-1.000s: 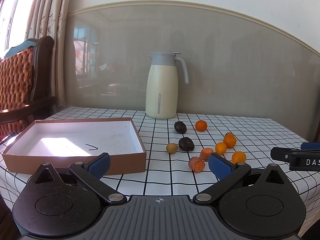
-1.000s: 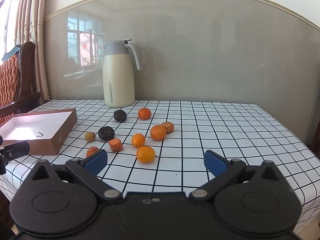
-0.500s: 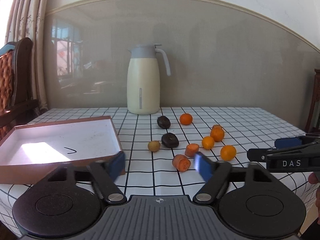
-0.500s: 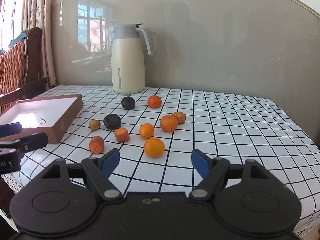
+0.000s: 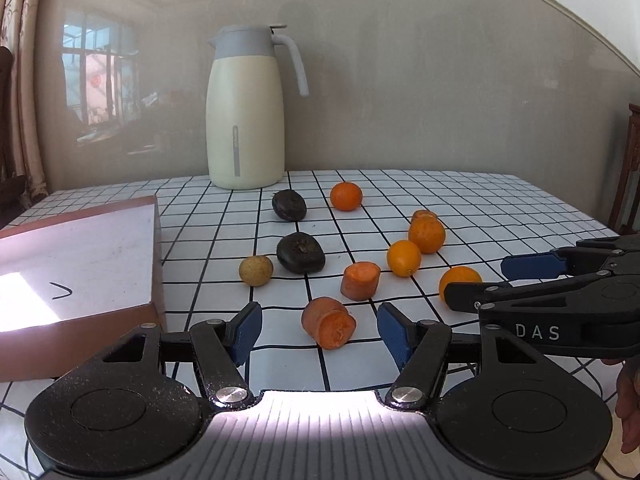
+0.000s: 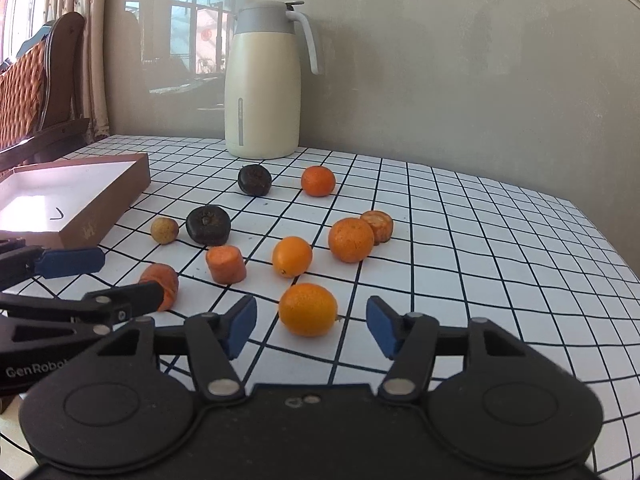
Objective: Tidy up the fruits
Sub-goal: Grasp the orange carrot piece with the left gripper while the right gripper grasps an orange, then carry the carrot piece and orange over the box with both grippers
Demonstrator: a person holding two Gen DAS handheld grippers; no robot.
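The left gripper (image 5: 319, 330) is wide apart and holds nothing. A carrot piece (image 5: 329, 322) lies on the table right between its two blue pads, w/ its cut end facing the camera. The pads do not touch it.

The right gripper (image 6: 311, 326) is wide apart too & holds nothing. A small orange (image 6: 307, 309) sits on the table between its blue pads, not touched.

The table (image 6: 480, 240) has a white cloth w/ black squares. More fruit is spread out in the middle:
- a 2nd carrot piece (image 5: 360, 281), standing on end, just behind the 1st one
- a small yellow-orange fruit (image 5: 404, 257) near it
- a bigger orange (image 5: 427, 234) w/ a third carrot piece (image 6: 377, 226) touching it from behind
- one more orange (image 5: 346, 196) farther back
- two dark, almost black fruits – one near (image 5: 300, 252), one far (image 5: 289, 205)
- a little tan round fruit (image 5: 256, 270) just beside the near dark one

A brown box (image 5: 158, 240) w/ a white inside sits at the left side of the table. Nothing is in the part that shows – only a small black mark. All the fruit is outside it.

A tall cream jug (image 5: 245, 120) w/ a grey lid stands at the back by the wall. A wooden chair (image 6: 44, 92) w/ an orange cushion is at the far left, next to the curtains (image 6: 86, 32).

In the left view the right gripper shows at the right edge, partly hiding the small orange.
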